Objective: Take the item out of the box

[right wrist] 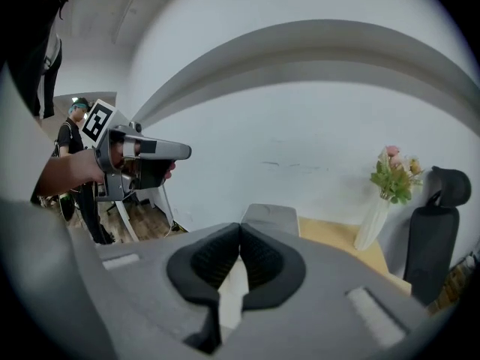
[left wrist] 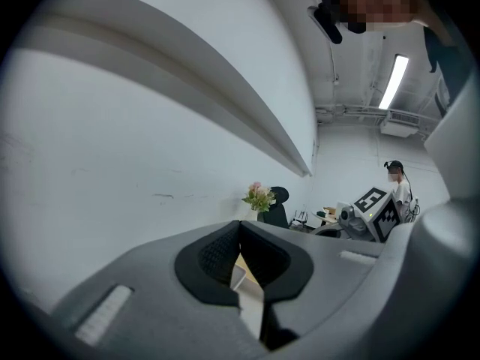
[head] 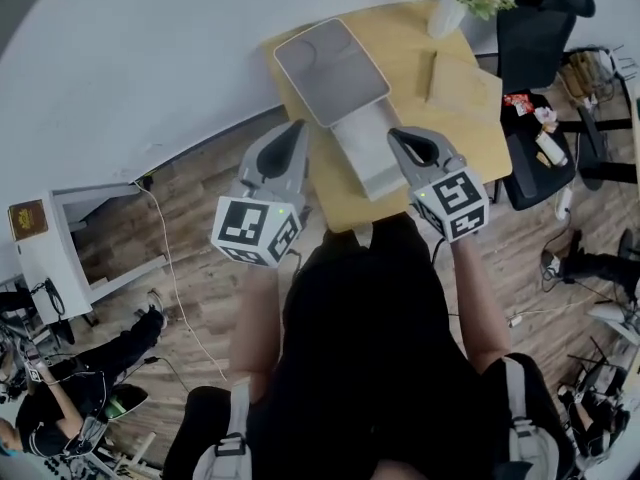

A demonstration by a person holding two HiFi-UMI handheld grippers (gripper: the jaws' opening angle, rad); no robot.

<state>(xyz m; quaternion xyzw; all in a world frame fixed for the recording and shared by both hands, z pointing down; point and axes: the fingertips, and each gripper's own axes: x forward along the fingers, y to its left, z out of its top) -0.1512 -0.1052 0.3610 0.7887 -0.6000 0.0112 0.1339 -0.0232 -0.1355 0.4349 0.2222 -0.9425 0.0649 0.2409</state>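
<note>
A grey box (head: 368, 146) lies on the small wooden table (head: 470, 108), its lid (head: 330, 68) swung open toward the wall. What is inside the box is not visible. My left gripper (head: 296, 128) hovers just left of the box at the table's near left edge, its jaws shut with nothing between them. My right gripper (head: 399, 134) hangs at the box's near right side, jaws also shut and empty. In the right gripper view the right gripper (right wrist: 240, 227) points at the raised lid (right wrist: 270, 217). In the left gripper view the left gripper (left wrist: 240, 225) points along the white wall.
A white vase of flowers (head: 455, 3) stands at the table's far right corner, a thin wooden stick (head: 431, 76) lies beside it. A black chair (head: 540, 23) and a low black stand (head: 535, 163) are to the right. A white shelf unit (head: 60, 243) and a person (head: 60, 403) are at left.
</note>
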